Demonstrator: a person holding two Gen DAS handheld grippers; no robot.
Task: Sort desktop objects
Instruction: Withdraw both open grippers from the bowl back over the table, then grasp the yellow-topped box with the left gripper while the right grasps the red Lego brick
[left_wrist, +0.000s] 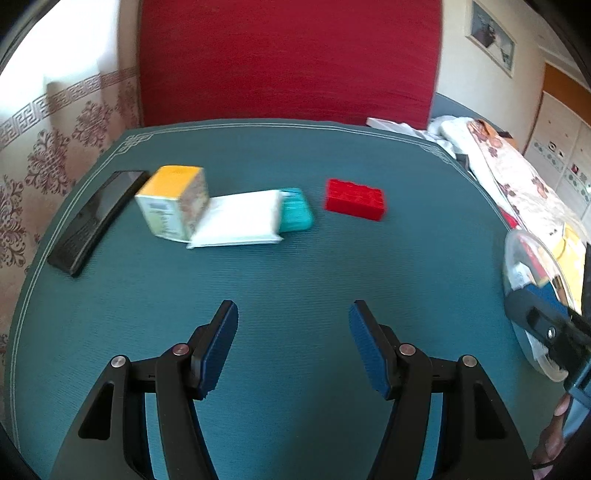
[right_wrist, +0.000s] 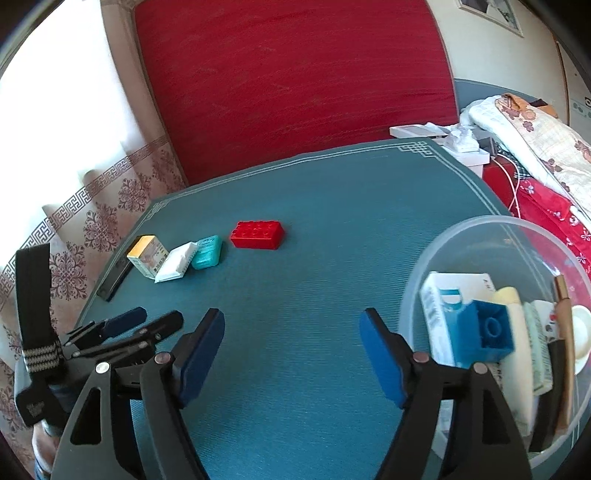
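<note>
Red brick (right_wrist: 257, 234) sits ahead of the right gripper (right_wrist: 291, 325), clear bowl (right_wrist: 461, 229) just right — handy for dropping; both it and left gripper (left_wrist: 293, 314) gape wide, empty.

Both views are lit brightly by daylight from the left, where the curtain (right_wrist: 55, 122) is blown out to near white. Soft, short shadows are cast on the table (left_wrist: 295, 266) beneath the tools. Strong fisheye bending is seen at the edges, with dark vignetted corners. In the left wrist view the yellow box (left_wrist: 171, 203) and white packet (left_wrist: 240, 218) are smeared by motion blur. The clear bowl (right_wrist: 436, 258) in the right wrist view is rendered hazy, with faint glare along its rim.
</note>
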